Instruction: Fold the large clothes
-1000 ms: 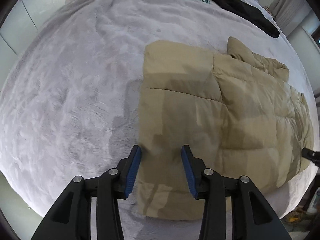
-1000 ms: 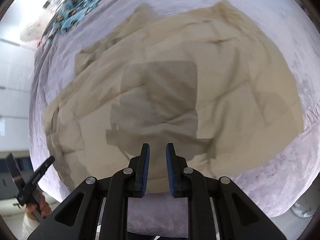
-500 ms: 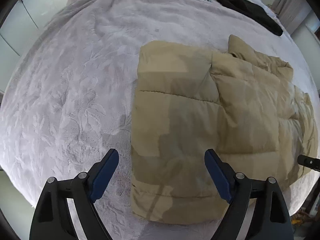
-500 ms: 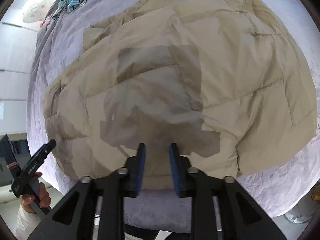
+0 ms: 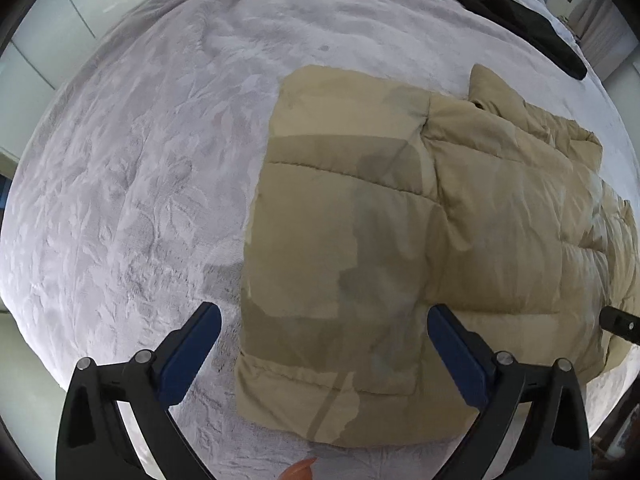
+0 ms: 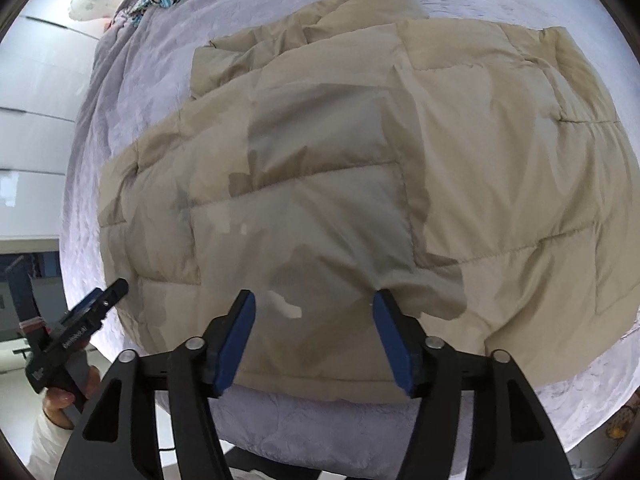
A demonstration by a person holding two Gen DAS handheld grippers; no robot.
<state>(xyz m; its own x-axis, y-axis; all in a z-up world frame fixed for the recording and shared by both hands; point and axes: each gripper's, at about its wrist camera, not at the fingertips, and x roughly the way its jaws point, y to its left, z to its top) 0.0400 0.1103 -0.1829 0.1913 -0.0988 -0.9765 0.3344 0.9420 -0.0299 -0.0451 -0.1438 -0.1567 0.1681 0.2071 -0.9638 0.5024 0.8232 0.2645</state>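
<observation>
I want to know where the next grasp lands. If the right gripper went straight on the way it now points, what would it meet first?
Most likely the near edge of the tan puffer jacket. The right gripper is open, with that hem area lying between its fingers; depth is unclear, but nothing else shows in that line above the grey bedspread.

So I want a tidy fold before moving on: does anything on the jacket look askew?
Mostly neat. One padded part pokes out past the far edge of the folded tan jacket instead of lying tucked in. Both the left gripper and the right gripper are open, holding nothing.

Black garment (image 5: 516,20) cut off above.
</observation>
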